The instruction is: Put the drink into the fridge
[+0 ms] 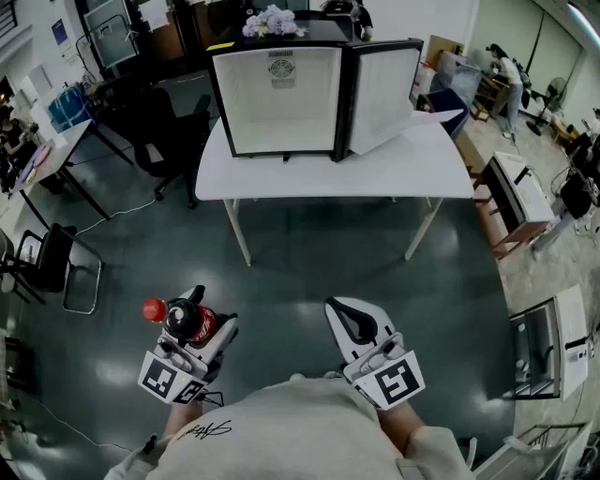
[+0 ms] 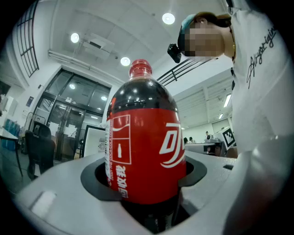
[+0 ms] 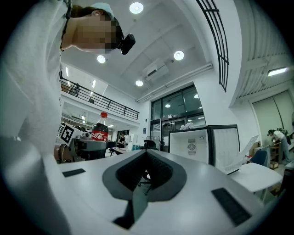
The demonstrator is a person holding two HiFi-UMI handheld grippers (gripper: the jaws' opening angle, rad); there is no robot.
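The drink is a cola bottle (image 1: 190, 323) with a red cap and red label, dark liquid inside. My left gripper (image 1: 194, 328) is shut on its body and holds it low at the left of the head view. In the left gripper view the bottle (image 2: 144, 137) stands upright and fills the gap between both pads. My right gripper (image 1: 351, 321) is shut with nothing in it; its jaws meet at the tip (image 3: 146, 158). The small fridge (image 1: 281, 98) stands on a white table (image 1: 328, 178) straight ahead, its door (image 1: 384, 92) swung open to the right and its inside bare.
Dark floor lies between me and the table. A black office chair (image 1: 164, 131) stands left of the table and another chair (image 1: 56, 267) at the far left. Flowers (image 1: 274, 21) sit on top of the fridge. Low cabinets (image 1: 520, 197) line the right side.
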